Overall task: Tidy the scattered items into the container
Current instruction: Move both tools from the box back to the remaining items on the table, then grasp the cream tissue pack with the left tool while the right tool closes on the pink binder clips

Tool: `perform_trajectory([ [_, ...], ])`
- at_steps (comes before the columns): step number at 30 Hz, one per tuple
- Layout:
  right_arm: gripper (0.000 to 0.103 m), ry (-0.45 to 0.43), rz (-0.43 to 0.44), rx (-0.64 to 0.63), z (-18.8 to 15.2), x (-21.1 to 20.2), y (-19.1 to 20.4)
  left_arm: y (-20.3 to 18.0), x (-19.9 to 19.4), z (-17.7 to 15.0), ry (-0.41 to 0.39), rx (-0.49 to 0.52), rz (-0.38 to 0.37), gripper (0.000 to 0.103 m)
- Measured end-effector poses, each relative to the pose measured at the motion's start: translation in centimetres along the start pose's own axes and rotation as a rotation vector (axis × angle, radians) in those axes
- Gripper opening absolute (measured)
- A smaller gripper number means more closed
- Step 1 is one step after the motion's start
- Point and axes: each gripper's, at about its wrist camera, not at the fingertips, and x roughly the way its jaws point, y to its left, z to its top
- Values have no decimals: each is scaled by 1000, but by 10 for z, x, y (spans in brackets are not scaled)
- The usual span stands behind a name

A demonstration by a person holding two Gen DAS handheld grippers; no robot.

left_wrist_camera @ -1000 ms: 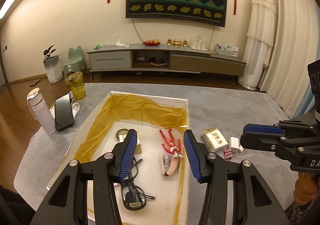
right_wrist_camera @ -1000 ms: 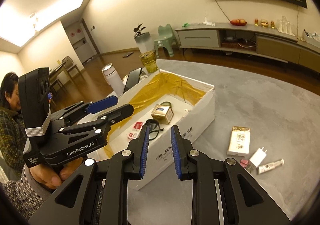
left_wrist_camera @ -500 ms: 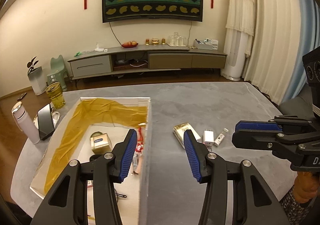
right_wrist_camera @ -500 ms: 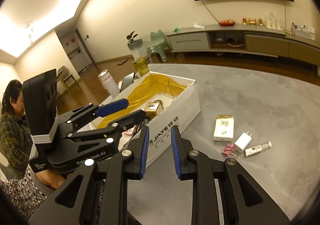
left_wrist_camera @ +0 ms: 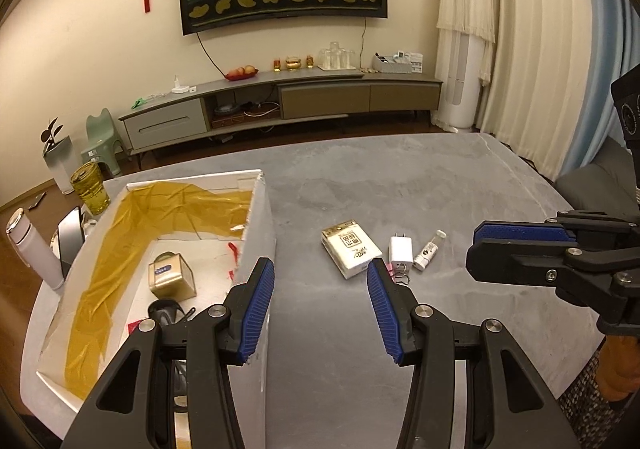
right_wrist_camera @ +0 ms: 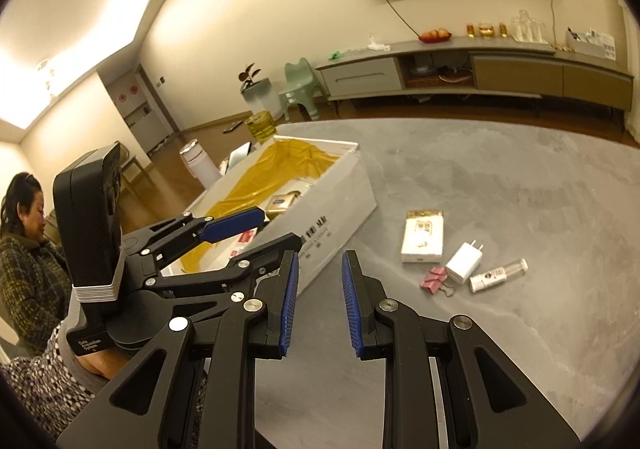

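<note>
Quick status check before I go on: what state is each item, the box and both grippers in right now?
White cardboard box: open, lidless, partly filled.
Gold square tin: inside box.
White and gold tissue pack: flat on table, outside box.
White plug charger: lying on table, prongs away from the camera.
Small clear spray bottle: on its side.
Pink binder clip: on table by charger.
Left gripper: open, empty.
Right gripper: open, empty.

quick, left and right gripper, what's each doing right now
Left gripper: open, holding nothing, between the white box and the loose items.
Right gripper: open with a narrower gap, holding nothing.
</note>
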Motion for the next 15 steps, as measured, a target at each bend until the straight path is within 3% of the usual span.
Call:
perform_trajectory([
  [15, 27, 33, -19, 91, -10, 20, -53, -22, 47, -3, 77, 25, -25, 50],
])
